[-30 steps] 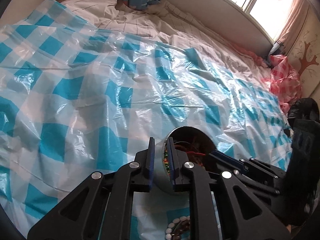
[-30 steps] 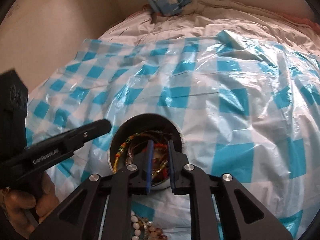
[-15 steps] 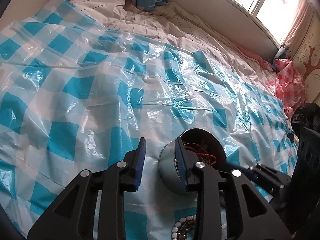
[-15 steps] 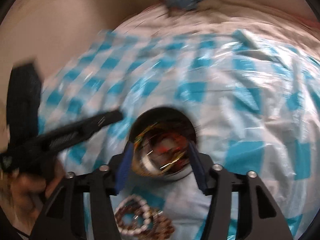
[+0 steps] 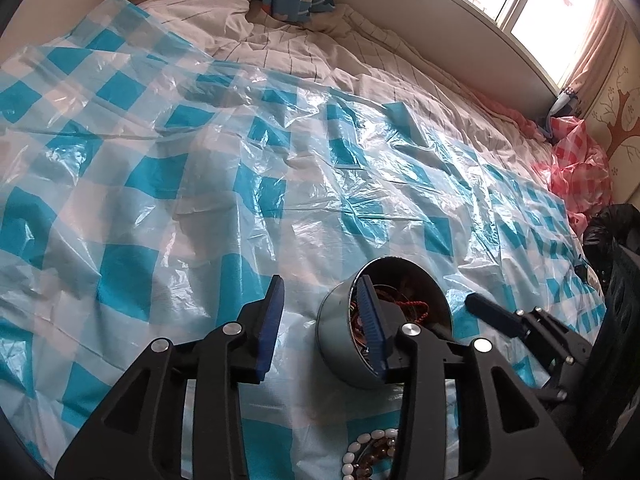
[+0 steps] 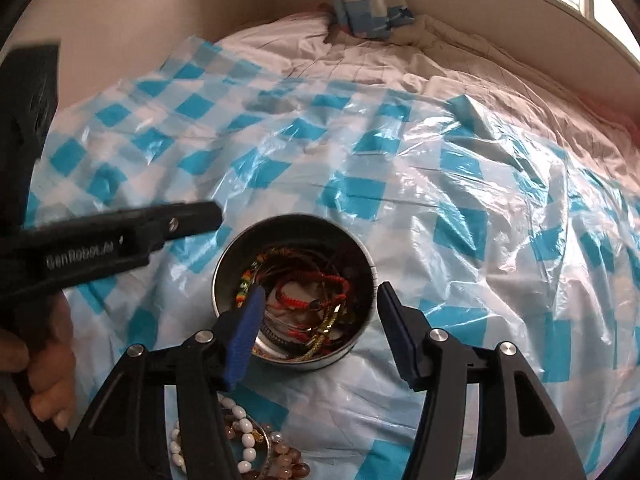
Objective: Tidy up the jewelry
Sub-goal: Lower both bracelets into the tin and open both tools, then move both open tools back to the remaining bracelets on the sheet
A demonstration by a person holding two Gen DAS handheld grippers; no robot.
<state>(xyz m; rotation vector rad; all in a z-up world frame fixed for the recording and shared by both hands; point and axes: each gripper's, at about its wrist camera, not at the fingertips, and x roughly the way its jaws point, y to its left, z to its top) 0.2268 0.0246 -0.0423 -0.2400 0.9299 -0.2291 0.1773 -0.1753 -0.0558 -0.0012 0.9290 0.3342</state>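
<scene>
My left gripper [image 5: 320, 320] is opening, its jaws clear of the tin's [image 5: 340, 340] wall at lower centre. My right gripper [image 6: 320, 328] stands spread, straddling the tin rim, gripping nothing. Judged step: release complete. Next I collect the bead bracelets [image 6: 248, 444] at the bottom edge.

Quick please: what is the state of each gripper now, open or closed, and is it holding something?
Left gripper: jaws opening, holding nothing; one finger is inside the metal tin rim.
Right gripper: open, holding nothing, jaws over the tin.
</scene>
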